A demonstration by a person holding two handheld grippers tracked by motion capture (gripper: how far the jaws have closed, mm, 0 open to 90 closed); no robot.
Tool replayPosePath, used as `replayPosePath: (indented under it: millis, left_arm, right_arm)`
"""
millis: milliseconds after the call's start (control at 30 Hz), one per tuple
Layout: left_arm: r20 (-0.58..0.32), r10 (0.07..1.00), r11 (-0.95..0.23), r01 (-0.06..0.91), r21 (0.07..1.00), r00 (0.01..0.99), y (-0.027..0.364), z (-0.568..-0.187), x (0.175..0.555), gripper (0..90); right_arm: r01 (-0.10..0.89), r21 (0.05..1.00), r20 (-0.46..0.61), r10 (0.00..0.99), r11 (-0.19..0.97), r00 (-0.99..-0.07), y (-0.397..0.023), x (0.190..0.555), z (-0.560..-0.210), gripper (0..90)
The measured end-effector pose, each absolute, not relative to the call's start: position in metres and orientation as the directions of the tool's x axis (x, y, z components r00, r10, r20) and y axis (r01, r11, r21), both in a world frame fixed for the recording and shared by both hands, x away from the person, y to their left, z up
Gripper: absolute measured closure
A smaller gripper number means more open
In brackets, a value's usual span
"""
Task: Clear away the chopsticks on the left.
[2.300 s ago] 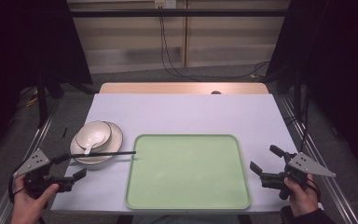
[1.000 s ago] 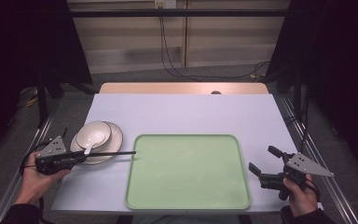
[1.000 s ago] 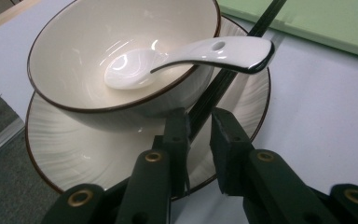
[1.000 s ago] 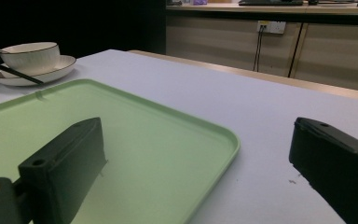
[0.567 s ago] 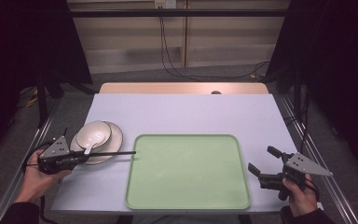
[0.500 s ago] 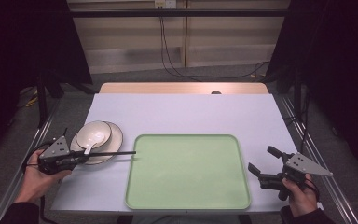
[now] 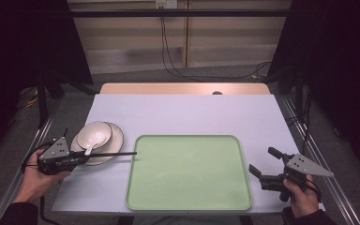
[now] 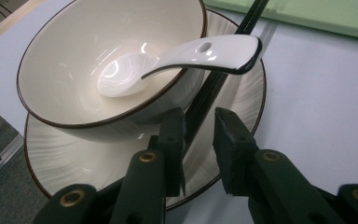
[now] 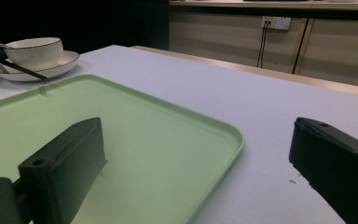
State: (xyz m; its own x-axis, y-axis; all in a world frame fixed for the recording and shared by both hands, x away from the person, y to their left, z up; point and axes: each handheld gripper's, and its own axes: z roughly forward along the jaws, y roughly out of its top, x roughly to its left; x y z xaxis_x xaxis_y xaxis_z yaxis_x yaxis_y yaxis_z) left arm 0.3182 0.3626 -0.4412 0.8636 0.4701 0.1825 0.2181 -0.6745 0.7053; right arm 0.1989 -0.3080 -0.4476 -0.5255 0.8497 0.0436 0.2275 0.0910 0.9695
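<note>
A cream bowl [image 7: 94, 132] with a white spoon [image 8: 200, 51] in it stands on a matching plate [image 7: 114, 140] at the table's left. A pair of black chopsticks [image 7: 115, 153] lies across the plate's front rim, its tips reaching the green tray [image 7: 187, 187]. My left gripper [image 7: 78, 159] is at the chopsticks' near end. In the left gripper view its jaws stand on either side of the chopsticks [image 8: 214, 84], narrowed, with a gap still showing on the right side. My right gripper [image 7: 261, 160] rests wide open at the tray's right edge with nothing between its fingers.
The tray [image 9: 121, 121] lies bare in the middle front of the white table [image 7: 183, 112]. A wooden strip [image 7: 183, 88] runs along the far edge. Metal frame rails [image 7: 309, 140] flank both sides of the table.
My left gripper has come from the table's front left corner up to the plate and the chopsticks' end, then held there. The right gripper has barely moved.
</note>
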Motion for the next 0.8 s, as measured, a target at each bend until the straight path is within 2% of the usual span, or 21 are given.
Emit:
replayPosePath:
  millis: [267, 567, 800]
  left_arm:
    - [0.165, 0.44, -0.676, 0.205, 0.708, 0.883, 0.3624, -0.4414, 0.3175, 68.7]
    - [0.16, 0.42, -0.688, 0.199, 0.698, 0.893, 0.3587, -0.4394, 0.317, 71.6]
    - [0.173, 0.425, -0.684, 0.191, 0.704, 0.888, 0.3561, -0.4366, 0.3177, 70.1]
  right_arm:
    - [0.233, 0.968, 0.046, 0.85, 0.091, -0.524, -0.3081, 0.199, -0.4478, 2.9]
    - [0.24, 0.967, 0.057, 0.852, 0.082, -0.521, -0.3083, 0.1992, -0.448, 2.9]
    - [0.244, 0.967, 0.061, 0.854, 0.078, -0.517, -0.3086, 0.1992, -0.4481, 2.9]
